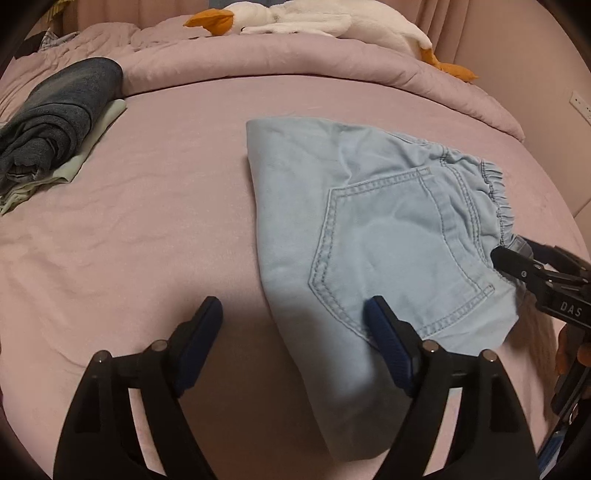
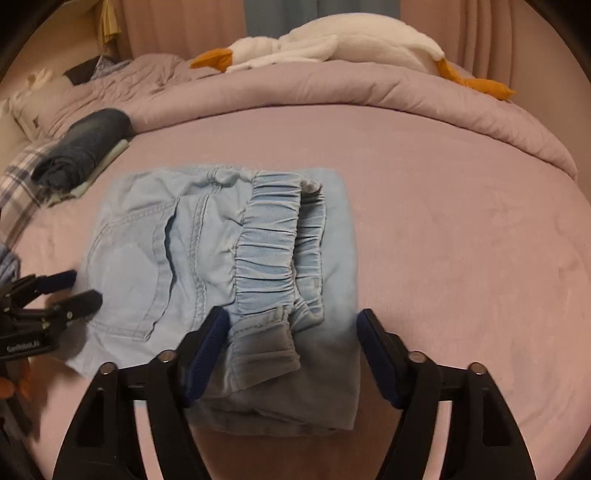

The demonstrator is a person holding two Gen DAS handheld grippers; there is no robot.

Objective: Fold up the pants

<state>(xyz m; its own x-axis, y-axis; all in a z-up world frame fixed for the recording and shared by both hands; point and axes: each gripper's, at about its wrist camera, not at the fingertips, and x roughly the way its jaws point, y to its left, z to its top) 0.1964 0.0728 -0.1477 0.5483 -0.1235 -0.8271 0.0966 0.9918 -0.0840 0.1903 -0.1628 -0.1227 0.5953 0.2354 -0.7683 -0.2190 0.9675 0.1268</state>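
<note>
Light blue denim pants lie folded into a compact bundle on the pink bed sheet, back pocket up, elastic waistband at the right. My left gripper is open above the bundle's left edge, its right finger over the pocket. In the right wrist view the pants show the gathered waistband and a cuff folded on top. My right gripper is open, jaws straddling the near end of the bundle. Each gripper shows in the other's view: the right one and the left one, whose jaws stand apart.
A stack of folded clothes, dark grey on pale green, lies at the far left; it also shows in the right wrist view. A rolled pink duvet and a white plush goose lie along the back. A plaid pillow lies at the left.
</note>
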